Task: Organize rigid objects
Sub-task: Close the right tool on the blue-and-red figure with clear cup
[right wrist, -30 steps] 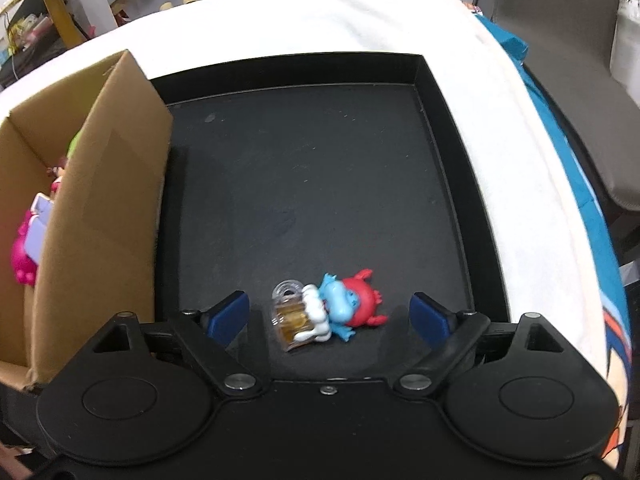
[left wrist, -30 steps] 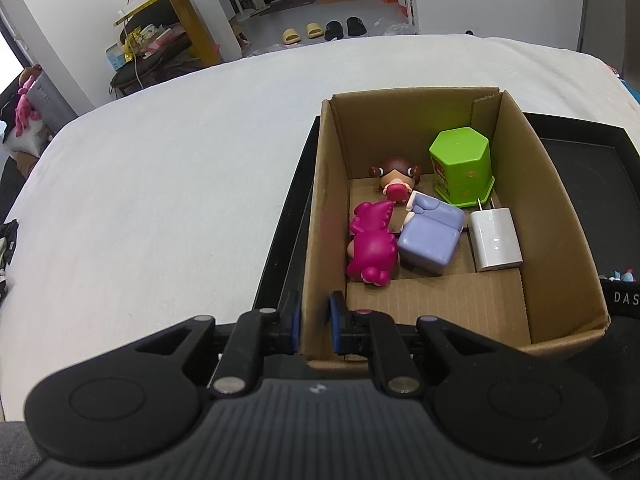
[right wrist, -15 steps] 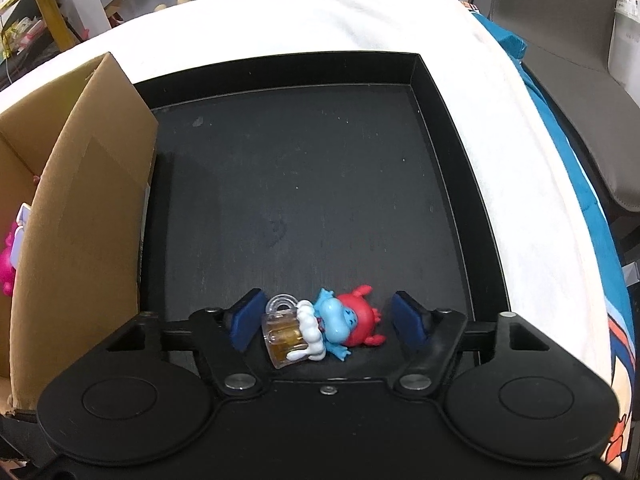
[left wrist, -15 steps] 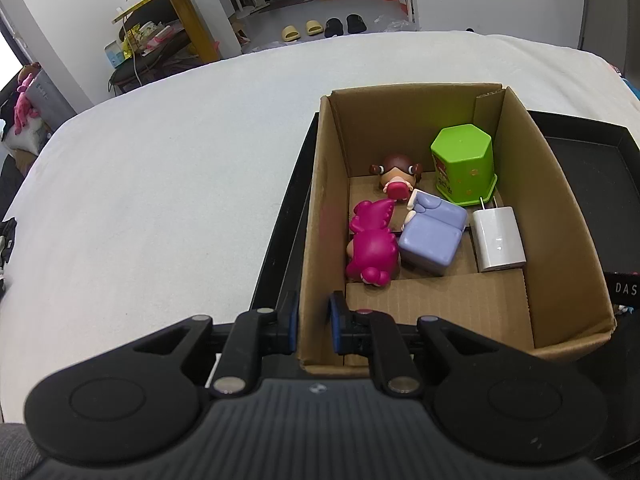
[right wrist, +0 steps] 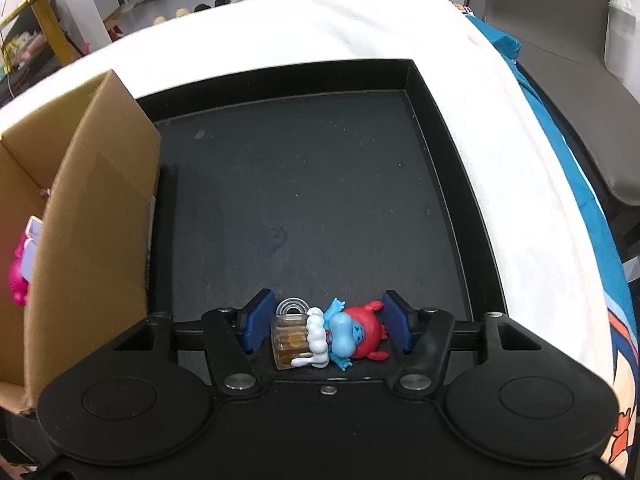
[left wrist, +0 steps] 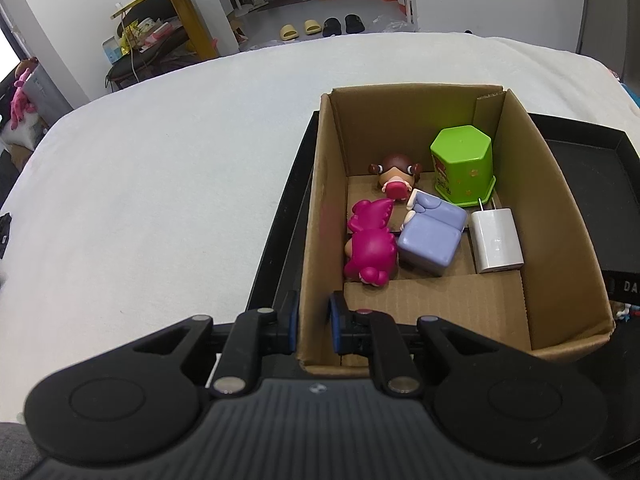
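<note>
Right gripper [right wrist: 327, 326] closing around the blue figurine [right wrist: 340, 334], pads just shy.
Left gripper [left wrist: 313, 322] pinches the cardboard box [left wrist: 312, 240] wall beside it.

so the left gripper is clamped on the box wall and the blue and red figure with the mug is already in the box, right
Not quite. The left gripper does clamp the cardboard box wall, but the right wrist view shows the blue and red figure lying on the black tray, between the closing right gripper jaws.
</note>
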### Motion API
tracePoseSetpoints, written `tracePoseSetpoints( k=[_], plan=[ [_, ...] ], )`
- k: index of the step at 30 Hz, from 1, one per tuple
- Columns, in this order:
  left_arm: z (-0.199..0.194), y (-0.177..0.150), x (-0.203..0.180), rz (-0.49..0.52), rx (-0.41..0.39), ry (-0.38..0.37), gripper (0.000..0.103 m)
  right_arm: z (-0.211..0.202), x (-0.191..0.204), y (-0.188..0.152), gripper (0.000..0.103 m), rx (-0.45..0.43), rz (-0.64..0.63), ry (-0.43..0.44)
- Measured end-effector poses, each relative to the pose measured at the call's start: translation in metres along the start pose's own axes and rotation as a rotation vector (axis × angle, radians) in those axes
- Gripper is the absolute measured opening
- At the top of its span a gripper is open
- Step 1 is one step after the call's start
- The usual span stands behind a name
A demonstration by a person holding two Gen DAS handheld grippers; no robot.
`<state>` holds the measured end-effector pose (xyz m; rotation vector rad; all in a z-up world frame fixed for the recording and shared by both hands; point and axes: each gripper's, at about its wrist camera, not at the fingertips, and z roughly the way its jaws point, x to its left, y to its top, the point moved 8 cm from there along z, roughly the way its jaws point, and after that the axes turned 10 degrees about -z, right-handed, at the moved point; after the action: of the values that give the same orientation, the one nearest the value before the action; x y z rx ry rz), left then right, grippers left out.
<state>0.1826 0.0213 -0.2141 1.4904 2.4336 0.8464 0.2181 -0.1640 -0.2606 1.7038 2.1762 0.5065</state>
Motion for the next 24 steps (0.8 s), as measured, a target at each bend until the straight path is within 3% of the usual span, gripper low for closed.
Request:
tracePoseSetpoints(
  k=[13,15,16,18,24],
  plan=[
    [0.000,-0.001,0.007,-0.038,-0.008,-0.056,0.013,-0.018,-0.008,-0.003,0.057,-0.028,0.034,0.010],
    [0.000,-0.001,0.008,-0.042,-0.008,-0.068,0.013,-0.020,-0.008,-0.002,0.047,-0.037,0.029,0.001],
    [0.000,-0.002,0.010,-0.044,-0.007,-0.075,0.013,-0.022,-0.008,-0.003,0.035,-0.038,0.028,-0.003],
    [0.000,-0.002,0.010,-0.050,-0.007,-0.087,0.013,-0.023,-0.009,-0.005,0.026,-0.025,0.037,0.000],
    [-0.002,-0.002,0.011,-0.057,-0.016,-0.114,0.013,-0.021,-0.009,-0.006,0.027,-0.004,0.066,0.014]
  ],
)
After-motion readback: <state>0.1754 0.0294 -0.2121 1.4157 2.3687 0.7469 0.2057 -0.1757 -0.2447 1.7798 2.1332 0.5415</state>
